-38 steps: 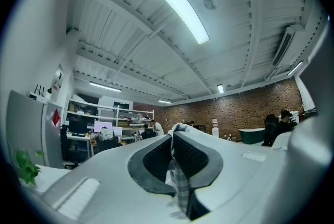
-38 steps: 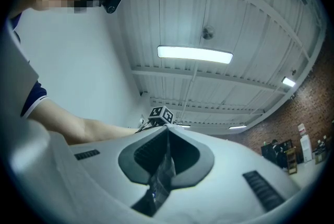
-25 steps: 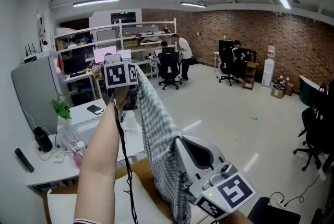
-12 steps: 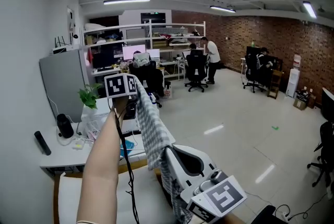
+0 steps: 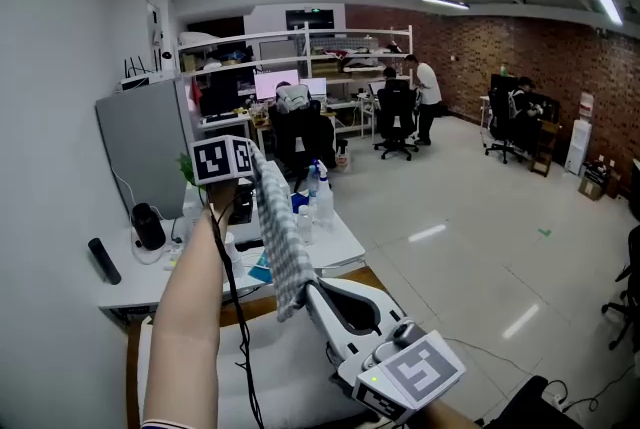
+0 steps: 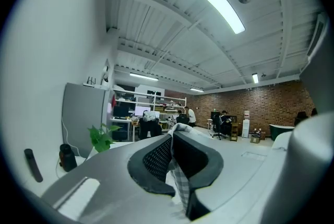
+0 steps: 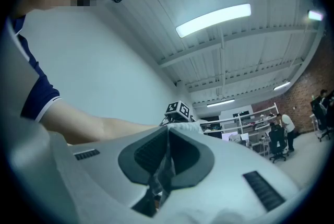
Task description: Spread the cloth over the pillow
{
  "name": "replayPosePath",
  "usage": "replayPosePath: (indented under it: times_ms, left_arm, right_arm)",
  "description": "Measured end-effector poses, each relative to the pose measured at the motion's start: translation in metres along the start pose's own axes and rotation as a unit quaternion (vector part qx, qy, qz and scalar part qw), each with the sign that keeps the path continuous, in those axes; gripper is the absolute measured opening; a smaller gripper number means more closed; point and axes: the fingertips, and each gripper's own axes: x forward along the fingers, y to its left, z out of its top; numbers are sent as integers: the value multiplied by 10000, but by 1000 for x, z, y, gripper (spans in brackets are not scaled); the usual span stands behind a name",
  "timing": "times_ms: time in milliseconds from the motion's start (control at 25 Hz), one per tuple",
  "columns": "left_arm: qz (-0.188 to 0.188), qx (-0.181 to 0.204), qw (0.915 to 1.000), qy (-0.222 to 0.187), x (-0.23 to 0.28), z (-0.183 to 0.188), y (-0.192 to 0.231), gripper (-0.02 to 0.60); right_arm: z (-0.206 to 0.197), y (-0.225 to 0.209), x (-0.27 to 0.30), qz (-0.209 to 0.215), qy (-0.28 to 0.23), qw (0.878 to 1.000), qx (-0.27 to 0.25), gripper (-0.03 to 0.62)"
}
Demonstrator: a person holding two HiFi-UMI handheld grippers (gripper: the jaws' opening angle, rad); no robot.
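Cloth (image 5: 278,242) — where is it?
— Checked grey and white, up off the surface, strung as a narrow band between my two grippers. It runs from the far, higher end down to the near, lower end.
— Left gripper (image 5: 250,157)?
— Far end, held out on my bare forearm (image 5: 190,317), roughly level. Jaws pressed together on the cloth's upper edge. In the left gripper view the checked fabric sits squeezed between the black pads and trails down out of them.
— Right gripper (image 5: 306,289)?
— Near and to the right, tipped upward toward the left one. Jaws clamped on the lower edge, with a fold of cloth nipped in the slot between the pads.
— Pillow (image 5: 290,367)?
— White, low at the near edge, below my arm and both grippers, lying on a wooden tabletop (image 5: 362,275). The cloth hangs over its far side. Whether the lowest fold brushes it I cannot tell.
— Surroundings?
— White desk (image 5: 340,242) just beyond, carrying bottles (image 5: 318,202). Green plant (image 6: 102,138) at left, grey cabinet (image 5: 140,147) by the left wall. People at desks far off, brick wall at far right.
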Motion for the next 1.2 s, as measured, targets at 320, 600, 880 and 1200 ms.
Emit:
replayPosePath:
  times_ms: [320, 600, 880, 1200]
  left_arm:
    - [492, -227, 9984, 188, -31, -31, 102, 11]
    - [955, -365, 9943, 291, -73, -55, 189, 11]
    - [1258, -490, 9894, 536, -107, -92, 261, 11]
    - [1603, -738, 9808, 833, -148, -147, 332, 11]
  right_arm:
    - [-28, 54, 43, 454, 314, 9981, 288, 22]
    - [-51, 116, 78, 1053, 532, 9919, 466, 22]
    - [-77, 182, 104, 1717, 700, 9803, 674, 23]
    - [-111, 239, 119, 2152, 1022, 9667, 934, 21]
